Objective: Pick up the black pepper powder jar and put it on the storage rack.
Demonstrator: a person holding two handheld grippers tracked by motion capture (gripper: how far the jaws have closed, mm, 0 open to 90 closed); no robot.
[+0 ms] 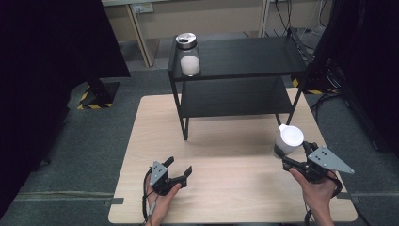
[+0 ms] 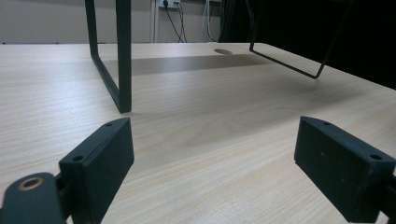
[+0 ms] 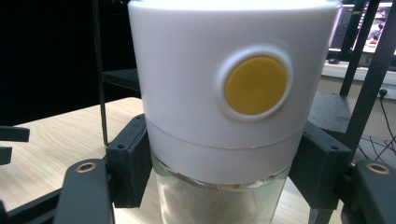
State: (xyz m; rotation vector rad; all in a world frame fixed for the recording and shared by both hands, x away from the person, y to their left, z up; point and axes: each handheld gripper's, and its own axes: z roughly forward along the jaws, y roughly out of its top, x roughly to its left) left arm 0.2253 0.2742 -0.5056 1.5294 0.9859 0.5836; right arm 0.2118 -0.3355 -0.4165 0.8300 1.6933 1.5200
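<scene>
At the left of the high view, the left gripper is held low over the wooden table in the person's left hand. Its jaws are spread apart and nothing is seen between them; in the left gripper view only bare tabletop lies between the two black pads.

Further back, near the middle, a black two-level shelf is set on the far part of the table. A glass jar with a metal lid is placed on the left end of its top level, and something pale is seen inside it.

At the right, a container with a white lid is clasped by the right gripper, which is carried in the person's right hand. The container is held near the table's right edge, in front of the shelf's right leg. In the right gripper view the jaws are pressed against both sides of the container, just below the white lid, where a clear lower part with a sandy filling is seen. A round yellow button is set in the lid's side. Whether the container's base touches the table cannot be told.
</scene>
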